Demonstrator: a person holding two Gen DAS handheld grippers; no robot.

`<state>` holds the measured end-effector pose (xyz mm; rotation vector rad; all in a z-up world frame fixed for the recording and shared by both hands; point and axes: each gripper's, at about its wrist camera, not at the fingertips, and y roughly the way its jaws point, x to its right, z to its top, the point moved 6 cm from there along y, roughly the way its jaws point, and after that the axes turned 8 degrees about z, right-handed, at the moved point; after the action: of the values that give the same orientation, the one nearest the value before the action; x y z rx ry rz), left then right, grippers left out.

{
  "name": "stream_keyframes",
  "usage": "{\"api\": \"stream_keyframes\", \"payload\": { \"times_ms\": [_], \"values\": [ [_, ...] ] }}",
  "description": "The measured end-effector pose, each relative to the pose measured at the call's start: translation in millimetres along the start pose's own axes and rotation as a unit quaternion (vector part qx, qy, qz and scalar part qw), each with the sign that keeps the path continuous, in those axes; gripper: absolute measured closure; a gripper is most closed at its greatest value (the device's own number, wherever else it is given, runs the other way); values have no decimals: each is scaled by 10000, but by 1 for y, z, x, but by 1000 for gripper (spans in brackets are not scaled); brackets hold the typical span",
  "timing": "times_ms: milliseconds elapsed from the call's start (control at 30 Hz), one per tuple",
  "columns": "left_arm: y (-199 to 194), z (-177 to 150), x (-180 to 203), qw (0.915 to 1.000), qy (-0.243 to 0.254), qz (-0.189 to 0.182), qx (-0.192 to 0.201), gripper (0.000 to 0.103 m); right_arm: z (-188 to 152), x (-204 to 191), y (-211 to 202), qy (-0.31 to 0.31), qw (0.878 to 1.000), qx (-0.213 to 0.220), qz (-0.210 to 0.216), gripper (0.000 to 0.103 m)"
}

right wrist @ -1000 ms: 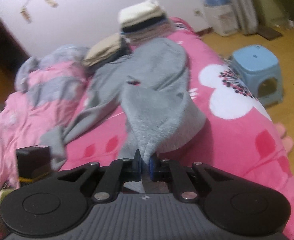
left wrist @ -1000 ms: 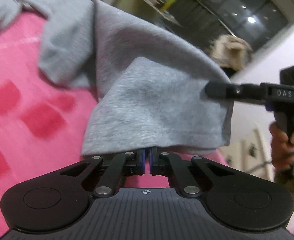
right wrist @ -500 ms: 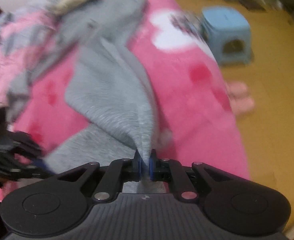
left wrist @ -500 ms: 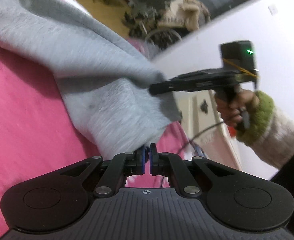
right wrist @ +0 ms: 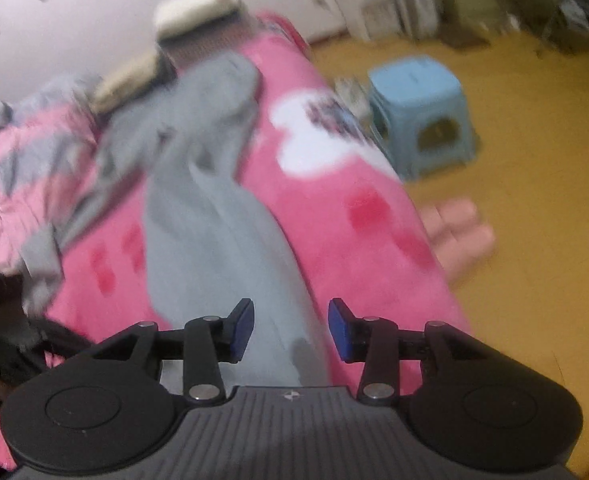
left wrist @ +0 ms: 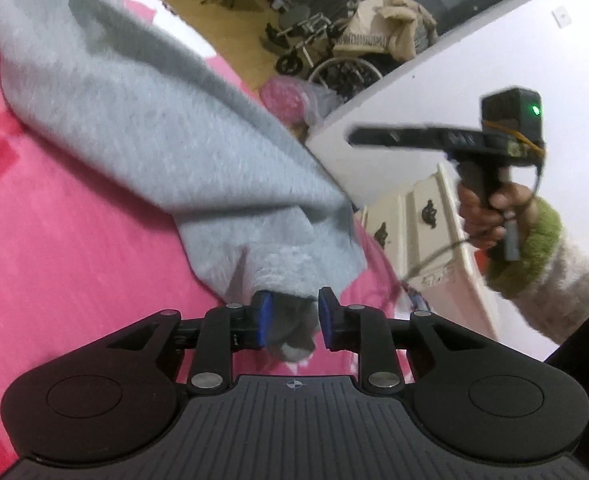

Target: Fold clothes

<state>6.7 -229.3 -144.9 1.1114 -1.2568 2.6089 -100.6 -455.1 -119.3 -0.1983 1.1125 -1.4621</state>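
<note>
Grey soft fleece clothing (left wrist: pixel 142 120) lies spread on a bright pink blanket with red patches (left wrist: pixel 54 240). In the left wrist view it runs from the upper left of the frame down to the bottom middle, where it gets narrow and bunchy. Its fuzzy end sits between the blue pads of the left gripper (left wrist: pixel 292 316). Those jaws are opening, and the cloth hangs loose in the gap, not squeezed. On the right side of that view, a hand (left wrist: pixel 490 216) in a green fuzzy cuff holds the right gripper (left wrist: pixel 358 136) up in the air, away from the cloth. In the right wrist view the picture is blurry. The grey cloth goes like a long strip from the upper middle down to the bottom middle, with folds and bumps along it. It passes under the right gripper (right wrist: pixel 290 328), whose jaws are opening too, and the blue pads stand apart and do not press it. A light blue plastic stool (right wrist: pixel 418 112) stands on the yellow floor at the upper right.
</note>
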Motion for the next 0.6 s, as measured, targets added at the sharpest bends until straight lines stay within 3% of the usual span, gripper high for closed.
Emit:
{"api": "stream_keyframes", "payload": {
  "times_ms": [167,300,333,367,433,533,600],
  "values": [
    [1,3,3,9998,-93,-170,60,75,36,-29,59,-964,9953,18,66,59],
    [5,-6,11,9982,125,-561,-181,66,41,-48,99,-1922,9806,-70,-376,62],
    [8,-9,14,9975,210,-626,-257,63,40,-47,108,-2045,9772,-136,-545,66],
    [9,-12,16,9969,276,-656,-329,61,40,-45,116,-2098,9751,-213,-684,82],
    [14,-16,18,9962,357,-660,-448,59,43,-38,117,-1839,9805,-182,-662,101],
    [16,-15,14,9966,275,-629,-457,59,55,-28,86,-1034,9932,481,-249,102],
    [18,-14,10,9969,201,-613,-446,59,62,-10,61,-135,9947,995,208,102]
  ]
}}
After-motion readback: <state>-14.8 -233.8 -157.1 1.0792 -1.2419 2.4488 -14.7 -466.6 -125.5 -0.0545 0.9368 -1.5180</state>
